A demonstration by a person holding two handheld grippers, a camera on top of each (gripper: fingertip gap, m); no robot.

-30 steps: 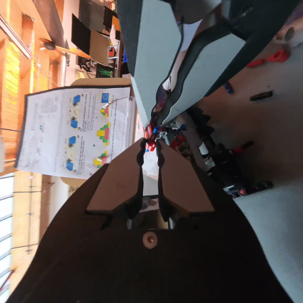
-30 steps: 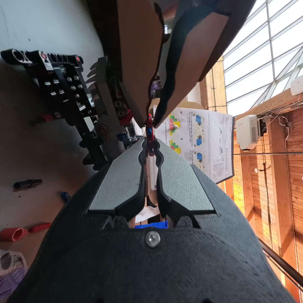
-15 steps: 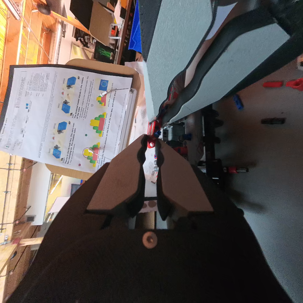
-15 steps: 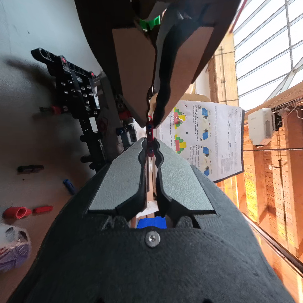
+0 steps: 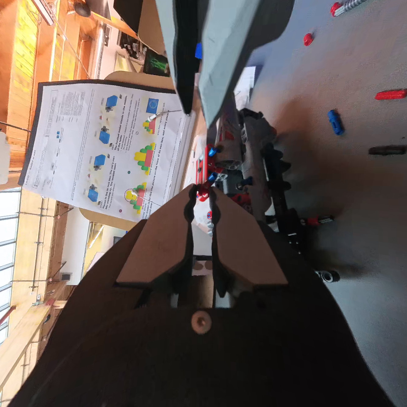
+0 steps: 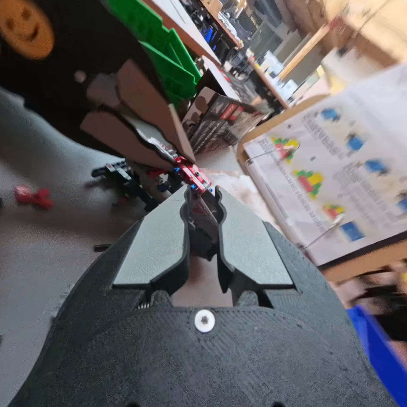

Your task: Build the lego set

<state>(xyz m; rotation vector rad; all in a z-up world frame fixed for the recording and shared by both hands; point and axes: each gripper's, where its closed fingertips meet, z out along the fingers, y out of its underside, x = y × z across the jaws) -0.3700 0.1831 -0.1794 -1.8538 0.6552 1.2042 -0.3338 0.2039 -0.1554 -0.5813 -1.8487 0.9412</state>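
Red beam assembly (image 5: 203, 169) with blue pins hangs above the counter (image 5: 363, 330), pinched at its end by the left gripper (image 5: 202, 193). The right gripper (image 6: 201, 193), at 12 o'clock from the left one, stands slightly spread and empty. I judge it should hold the model (image 5: 259, 158) steady before any pushing.

Loose red pieces (image 5: 391, 95) and a blue pin (image 5: 335, 122) dot the grey table (image 5: 363, 319); the instruction board (image 5: 103, 145) blocks the far side.

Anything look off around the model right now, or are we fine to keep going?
Nothing looks damaged. The left tool pinches one end of the red beam with blue pins; the right tool is open, off it. Loose pieces lie scattered on the grey table, normal mid-build.
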